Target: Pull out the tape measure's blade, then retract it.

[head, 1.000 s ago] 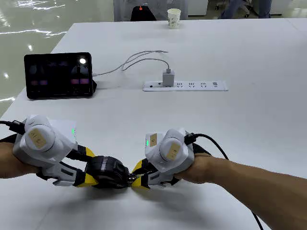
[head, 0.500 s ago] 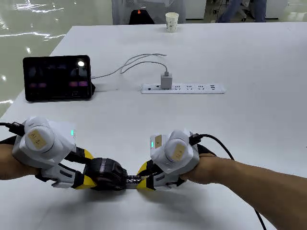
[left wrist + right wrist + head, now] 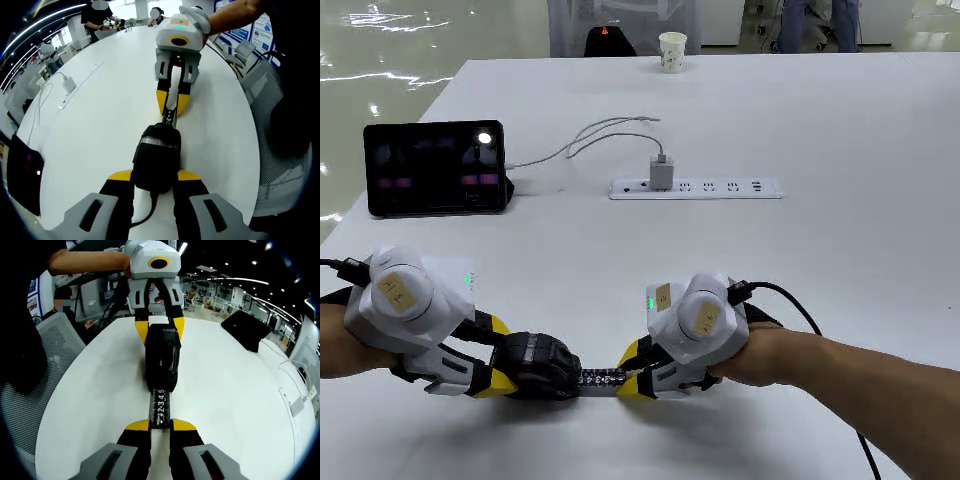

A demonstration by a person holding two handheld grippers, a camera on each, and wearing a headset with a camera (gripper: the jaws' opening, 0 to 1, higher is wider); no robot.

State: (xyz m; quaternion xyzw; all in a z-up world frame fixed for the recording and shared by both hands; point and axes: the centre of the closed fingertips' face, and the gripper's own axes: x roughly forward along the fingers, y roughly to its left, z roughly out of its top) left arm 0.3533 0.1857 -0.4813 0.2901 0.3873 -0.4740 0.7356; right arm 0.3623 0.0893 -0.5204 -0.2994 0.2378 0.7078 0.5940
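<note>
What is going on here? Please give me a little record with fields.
place: white table
left gripper: jaws shut on the case of the black tape measure
right gripper: jaws shut on the end of the blade
blade state: a short stretch is out of the case, numbers showing
stage: blade partly out; retraction not yet done
also on table: tablet, power strip with a charger plugged in, cup at the far edge

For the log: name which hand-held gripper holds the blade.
The right hand-held gripper, pinching the numbered blade; the left hand-held gripper clamps the black case.
</note>
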